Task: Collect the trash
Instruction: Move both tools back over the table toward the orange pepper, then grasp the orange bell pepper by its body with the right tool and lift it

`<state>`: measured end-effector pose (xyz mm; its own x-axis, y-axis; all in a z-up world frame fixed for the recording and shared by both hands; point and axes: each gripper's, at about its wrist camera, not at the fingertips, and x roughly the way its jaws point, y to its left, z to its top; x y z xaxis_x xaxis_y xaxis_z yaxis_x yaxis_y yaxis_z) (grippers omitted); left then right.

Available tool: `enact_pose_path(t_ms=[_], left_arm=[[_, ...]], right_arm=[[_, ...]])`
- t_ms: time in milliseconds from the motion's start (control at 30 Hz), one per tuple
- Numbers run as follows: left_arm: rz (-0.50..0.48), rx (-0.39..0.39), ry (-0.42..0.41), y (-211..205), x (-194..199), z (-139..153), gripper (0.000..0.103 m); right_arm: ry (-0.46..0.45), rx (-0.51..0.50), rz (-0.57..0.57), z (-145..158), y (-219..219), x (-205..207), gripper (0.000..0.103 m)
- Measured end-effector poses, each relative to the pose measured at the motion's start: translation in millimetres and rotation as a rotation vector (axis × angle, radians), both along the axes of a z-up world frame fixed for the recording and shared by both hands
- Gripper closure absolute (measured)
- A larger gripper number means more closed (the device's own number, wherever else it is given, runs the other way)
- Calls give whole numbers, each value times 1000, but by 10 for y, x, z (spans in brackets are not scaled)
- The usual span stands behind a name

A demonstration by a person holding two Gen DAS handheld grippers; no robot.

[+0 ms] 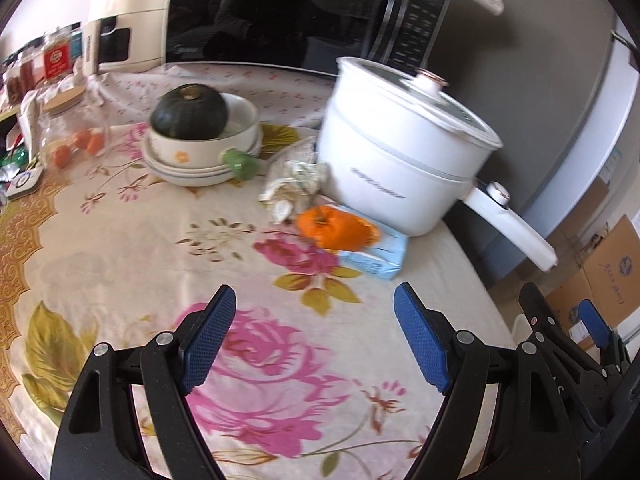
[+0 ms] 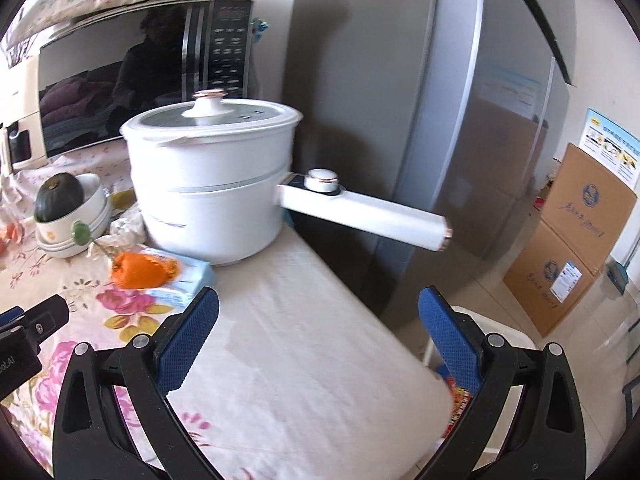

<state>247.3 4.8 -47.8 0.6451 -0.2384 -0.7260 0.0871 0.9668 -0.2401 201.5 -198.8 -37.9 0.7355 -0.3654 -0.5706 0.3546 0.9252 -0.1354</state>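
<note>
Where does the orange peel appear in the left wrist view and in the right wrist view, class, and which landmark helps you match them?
Left wrist view: orange peel just right of centre, on the pale blue packet.
Right wrist view: orange peel at left, on the same packet.
Shared landmark: the white electric pot behind it.

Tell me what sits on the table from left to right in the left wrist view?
Glass jar → squash in stacked bowls → crumpled paper → orange peel → white pot.
</note>
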Motion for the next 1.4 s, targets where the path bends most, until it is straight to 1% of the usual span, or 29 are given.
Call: enact_pose_path(t_ms=[267, 533, 633, 733, 867, 933, 1000, 1067, 1167, 1200, 1300, 1367, 1400], left_arm=[[70, -12, 41, 404, 83, -75, 24], [130, -19, 78, 724, 142, -169, 24], [159, -24, 96, 849, 155, -200, 24], [200, -50, 114, 1031, 175, -212, 24], [243, -59, 99, 1244, 191, -163, 24], [264, -81, 93, 1376, 191, -117, 24], [275, -99, 88, 1457, 201, -86, 24], [283, -110, 79, 1536, 201, -43, 24], [285, -122, 73, 1594, 201, -5, 24], [281, -127, 74, 1596, 202, -2, 24], [265, -138, 76, 1573, 208, 11, 24], [246, -142, 75, 1540, 207, 28, 24], [235, -143, 73, 1515, 205, 38, 24]], right_arm=[[19, -24, 77, -62, 348, 139, 7], [34, -41, 161, -124, 634, 274, 7], [64, -25, 206, -187, 716, 356, 7], [99, -20, 265, -254, 813, 449, 7], [126, -97, 357, -321, 1039, 589, 7], [140, -141, 416, -361, 1140, 645, 7], [160, -216, 472, -418, 1239, 699, 7], [194, -333, 532, -517, 1361, 772, 7], [238, -473, 607, -659, 1515, 869, 7], [252, -505, 629, -702, 1558, 910, 7], [275, -547, 661, -766, 1618, 1030, 7], [288, -534, 670, -766, 1629, 1107, 7], [296, -520, 680, -767, 1634, 1154, 9]])
